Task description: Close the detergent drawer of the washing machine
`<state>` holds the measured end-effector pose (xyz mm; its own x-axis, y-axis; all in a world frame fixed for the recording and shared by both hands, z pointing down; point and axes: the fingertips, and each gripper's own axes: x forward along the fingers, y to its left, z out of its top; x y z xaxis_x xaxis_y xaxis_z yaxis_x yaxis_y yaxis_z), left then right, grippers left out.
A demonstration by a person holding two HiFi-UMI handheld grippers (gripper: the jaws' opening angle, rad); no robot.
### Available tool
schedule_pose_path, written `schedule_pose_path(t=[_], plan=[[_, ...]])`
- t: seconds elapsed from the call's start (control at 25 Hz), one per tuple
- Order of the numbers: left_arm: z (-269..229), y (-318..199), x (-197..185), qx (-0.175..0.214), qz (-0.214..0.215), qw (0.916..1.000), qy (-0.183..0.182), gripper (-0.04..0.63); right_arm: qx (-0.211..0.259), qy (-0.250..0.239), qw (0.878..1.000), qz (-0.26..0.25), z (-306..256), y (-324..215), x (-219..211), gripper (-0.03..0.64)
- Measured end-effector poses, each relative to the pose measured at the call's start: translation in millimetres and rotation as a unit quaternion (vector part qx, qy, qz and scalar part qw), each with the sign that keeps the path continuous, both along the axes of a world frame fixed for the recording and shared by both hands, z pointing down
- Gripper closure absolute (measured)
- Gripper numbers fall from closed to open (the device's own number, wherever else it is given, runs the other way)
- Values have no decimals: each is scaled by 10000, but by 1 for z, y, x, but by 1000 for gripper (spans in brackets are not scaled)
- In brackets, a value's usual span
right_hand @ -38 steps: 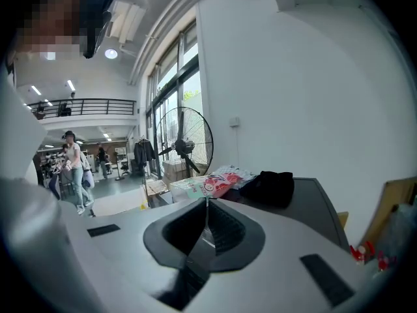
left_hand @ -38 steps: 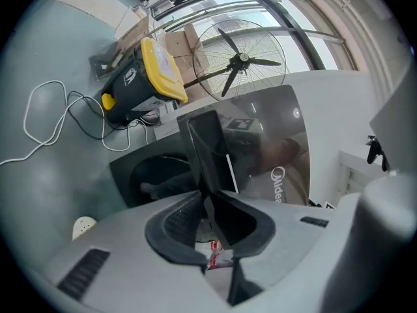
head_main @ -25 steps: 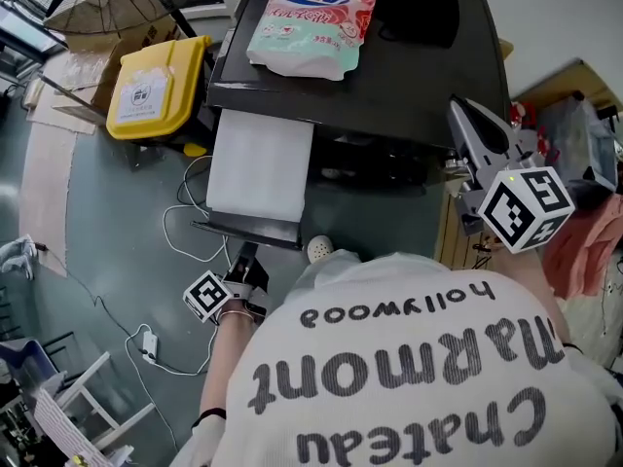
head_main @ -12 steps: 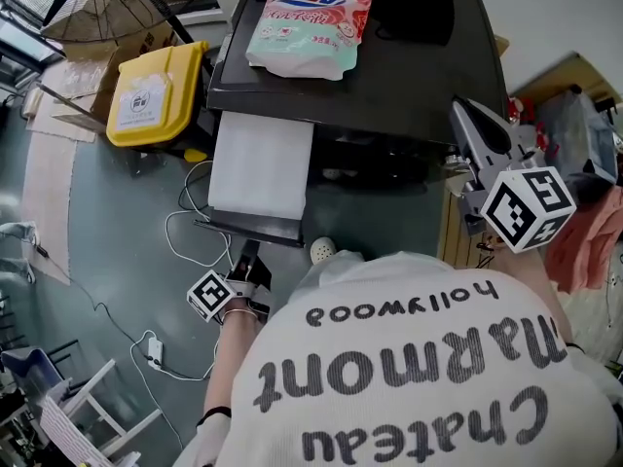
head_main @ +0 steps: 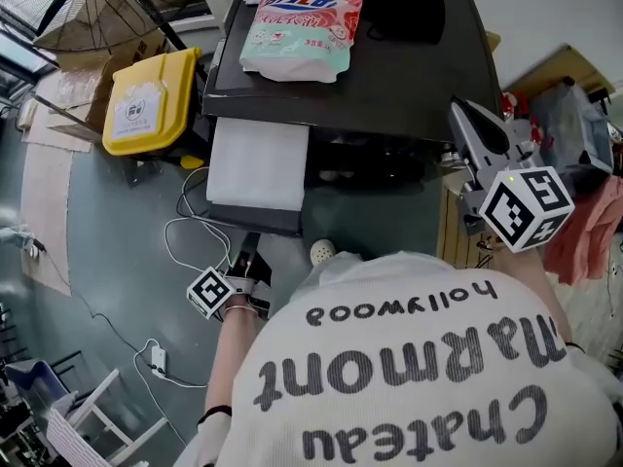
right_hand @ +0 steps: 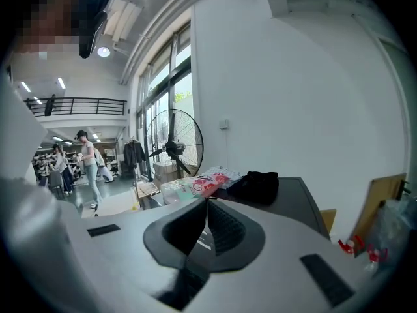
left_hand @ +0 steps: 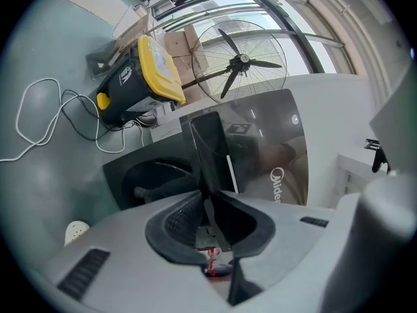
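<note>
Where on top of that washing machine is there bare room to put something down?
The washing machine's top is bare along its near part, in front of the detergent pouch and the black cloth. The back, where those two lie, is crowded.

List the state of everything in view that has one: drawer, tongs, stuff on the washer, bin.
detergent drawer: pulled out of the washing machine, open.
left tongs: shut on the drawer's front panel.
right tongs: shut, nothing between them.
detergent bag: lying flat on the machine's top.
black cloth: bunched on the top, beside the bag.
yellow bin: lid shut.
</note>
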<state>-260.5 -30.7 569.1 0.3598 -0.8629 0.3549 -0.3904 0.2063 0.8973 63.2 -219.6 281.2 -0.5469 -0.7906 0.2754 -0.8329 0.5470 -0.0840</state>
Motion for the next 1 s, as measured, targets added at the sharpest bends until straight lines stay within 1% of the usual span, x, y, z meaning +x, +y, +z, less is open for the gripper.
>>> schedule_pose_path(t=[0.04, 0.08, 0.16, 0.2, 0.4, 0.52, 0.6, 0.64, 0.76, 0.8, 0.88, 0.92, 1.0], plan=[[2, 0, -1, -96, 4, 9999, -53, 533, -3, 1, 10000, 20, 0, 0, 1, 583], [2, -1, -1, -113, 17, 9999, -35, 534, -5, 2, 10000, 41, 0, 1, 2, 583], [-4, -8, 5, 101, 78, 9997, 193, 532, -7, 10, 10000, 85, 0, 1, 4, 583], [-6, -10, 6, 166, 104, 9995, 252, 532, -9, 15, 9999, 105, 0, 2, 5, 583], [-5, -13, 5, 222, 154, 9993, 240, 532, -28, 31, 9998, 199, 2, 3, 9, 583], [-3, -14, 4, 212, 232, 9994, 158, 534, -35, 53, 9997, 227, 3, 4, 10, 583], [-7, -19, 5, 429, 340, 9984, 126, 534, -43, 65, 9997, 246, 4, 4, 10, 583], [-7, -20, 5, 464, 356, 9982, 113, 534, -48, 69, 9996, 257, 4, 4, 11, 583], [-5, -20, 6, 345, 194, 9986, 342, 534, -62, 91, 9995, 282, 6, 5, 13, 583], [-2, -18, 4, 275, 167, 9990, 324, 534, -69, 96, 9995, 292, 7, 5, 15, 583], [6, -14, -2, 71, 156, 9998, 111, 534, -88, 94, 9994, 317, 9, 4, 17, 583], [8, -13, -3, 5, 136, 9999, 70, 534, -98, 89, 9994, 327, 9, 4, 18, 583], [8, -15, -3, -8, 109, 9999, 74, 534, -109, 81, 9993, 334, 10, 3, 18, 583]])
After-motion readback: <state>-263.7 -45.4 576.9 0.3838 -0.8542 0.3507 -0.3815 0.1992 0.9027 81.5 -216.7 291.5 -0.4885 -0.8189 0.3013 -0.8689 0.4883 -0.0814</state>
